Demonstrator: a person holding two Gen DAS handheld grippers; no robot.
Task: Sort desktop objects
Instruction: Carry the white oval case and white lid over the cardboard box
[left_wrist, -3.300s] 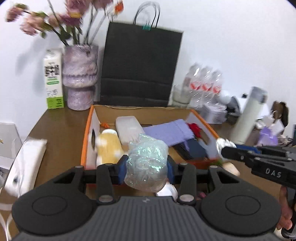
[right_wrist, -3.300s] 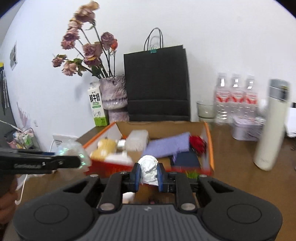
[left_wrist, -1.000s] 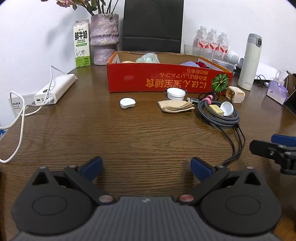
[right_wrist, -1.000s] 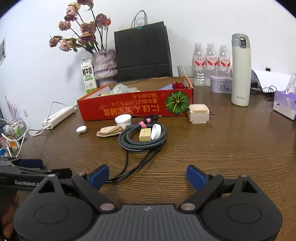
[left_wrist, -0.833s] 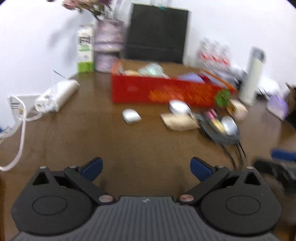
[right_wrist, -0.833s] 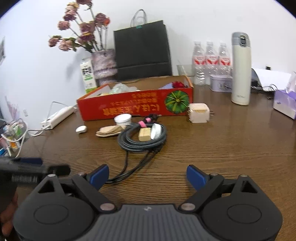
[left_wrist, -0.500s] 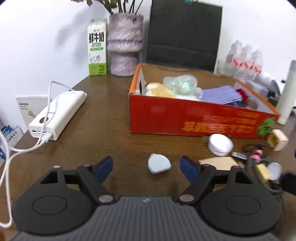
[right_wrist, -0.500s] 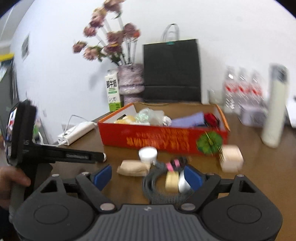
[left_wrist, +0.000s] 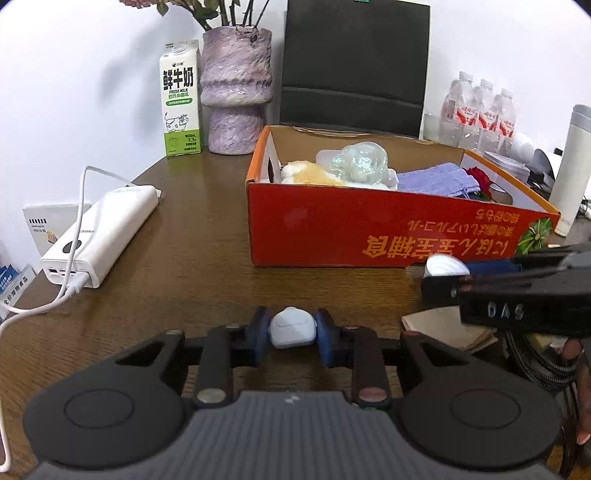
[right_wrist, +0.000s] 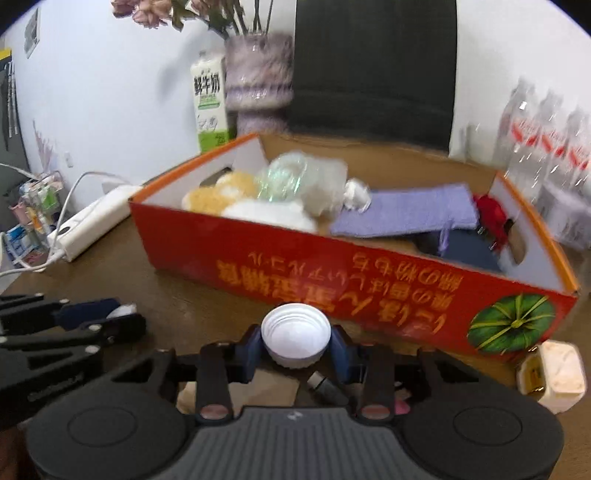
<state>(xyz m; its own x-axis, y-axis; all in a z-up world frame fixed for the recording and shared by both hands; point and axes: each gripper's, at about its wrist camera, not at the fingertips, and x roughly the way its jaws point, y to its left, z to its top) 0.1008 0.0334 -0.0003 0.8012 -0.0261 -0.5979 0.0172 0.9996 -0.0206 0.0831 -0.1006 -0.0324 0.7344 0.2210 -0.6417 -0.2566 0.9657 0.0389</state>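
Both grippers' jaws, wide before, have just closed: left gripper (left_wrist: 293, 328) on earbud case (left_wrist: 293, 327), right gripper (right_wrist: 295, 345) seemingly on white cap (right_wrist: 295, 334).

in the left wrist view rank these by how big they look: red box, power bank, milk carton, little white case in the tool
1. red box
2. power bank
3. milk carton, perhaps only smaller because it stands farther back
4. white case, smallest though nearest

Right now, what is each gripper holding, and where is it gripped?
The left gripper pinches a small white case by its sides. The right gripper clamps a white cap across its rim.
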